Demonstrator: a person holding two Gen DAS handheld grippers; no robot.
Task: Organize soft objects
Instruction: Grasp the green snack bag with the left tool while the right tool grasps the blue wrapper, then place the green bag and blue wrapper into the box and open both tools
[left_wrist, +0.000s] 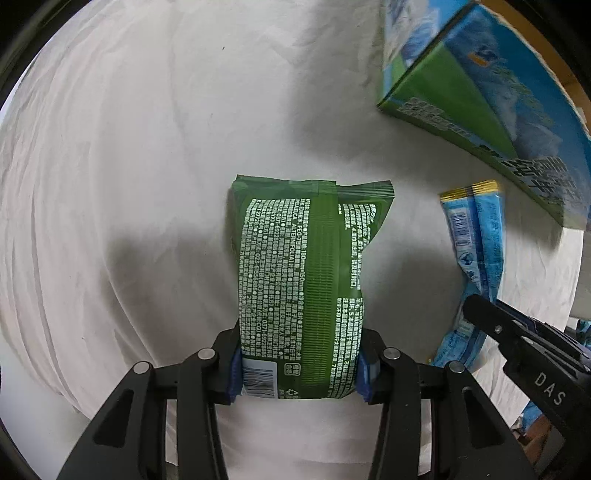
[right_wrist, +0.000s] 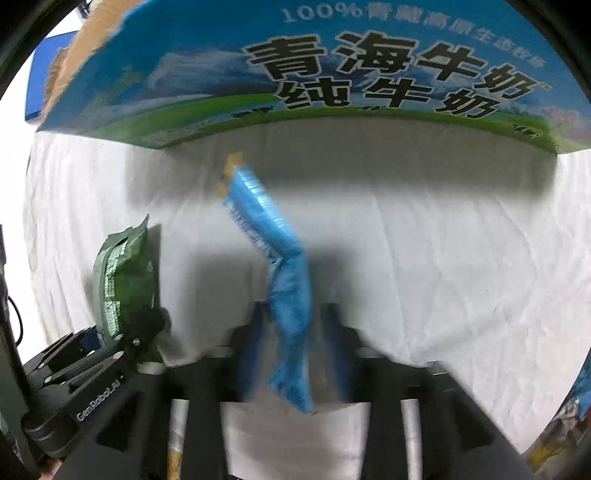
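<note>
Clamped between the blue pads of the left gripper (left_wrist: 300, 373) is a green wet-wipe pack (left_wrist: 303, 280), held by its near end with the printed back and barcode facing up; the pack reaches away toward 12 o'clock above the white cloth-covered bench (left_wrist: 129, 155). At 3 o'clock from it, the right gripper (right_wrist: 293, 332) is closed on a blue sachet pack (right_wrist: 284, 295), whose body bends and rises toward 11 o'clock, its yellow-edged end uppermost. That view is blurred, so how firmly the pads press the sachet is hard to tell, though both fingers sit against its sides. In the left wrist view the same blue sachet pack (left_wrist: 476, 236) hangs at 3 o'clock, with the right gripper's black finger just below it. Farther out, at 1 to 2 o'clock, a blue-and-green milk carton box (left_wrist: 491, 99) stands on the bench; in the right wrist view it fills the top edge at 12 o'clock, well beyond the sachet tip
</note>
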